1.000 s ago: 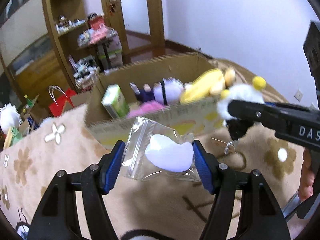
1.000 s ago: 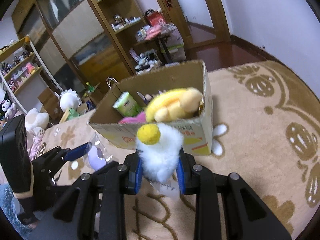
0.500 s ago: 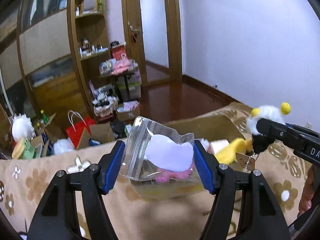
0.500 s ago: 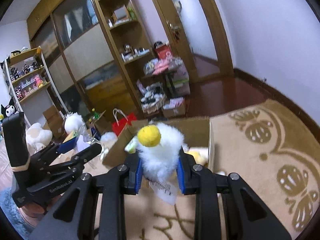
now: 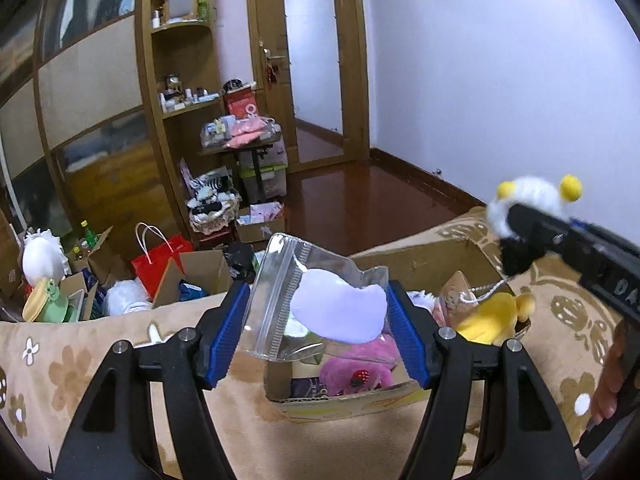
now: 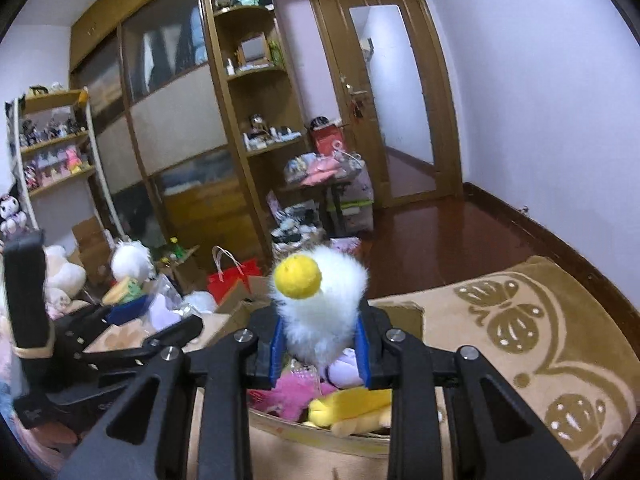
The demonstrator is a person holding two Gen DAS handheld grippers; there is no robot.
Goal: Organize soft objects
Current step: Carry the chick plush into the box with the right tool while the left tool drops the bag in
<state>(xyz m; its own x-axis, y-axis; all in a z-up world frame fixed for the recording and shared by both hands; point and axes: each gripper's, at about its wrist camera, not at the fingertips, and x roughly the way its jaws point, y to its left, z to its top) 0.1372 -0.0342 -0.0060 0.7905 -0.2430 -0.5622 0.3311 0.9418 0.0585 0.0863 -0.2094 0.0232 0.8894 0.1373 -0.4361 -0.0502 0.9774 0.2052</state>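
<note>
My left gripper (image 5: 316,320) is shut on a clear zip bag holding a pale lilac soft pad (image 5: 336,312) and holds it above the open cardboard box (image 5: 404,402). My right gripper (image 6: 319,346) is shut on a fluffy white plush with yellow pom-poms (image 6: 316,300), also above the box (image 6: 332,442). That plush and gripper show at the right of the left wrist view (image 5: 528,204). The box holds a pink plush (image 5: 356,370), a yellow plush (image 5: 492,318) and other toys. The left gripper shows at the left of the right wrist view (image 6: 132,312).
The box stands on a beige patterned blanket (image 5: 60,360). Beyond the bed edge lie a red gift bag (image 5: 160,258), open cartons and plush toys (image 5: 40,256). Wooden shelves (image 5: 180,92), a cluttered small table (image 5: 240,140) and a door (image 5: 312,64) stand behind.
Both grippers have risen and moved forward with their loads, from low in front of the box to above it. Both views have tilted up toward the room.
</note>
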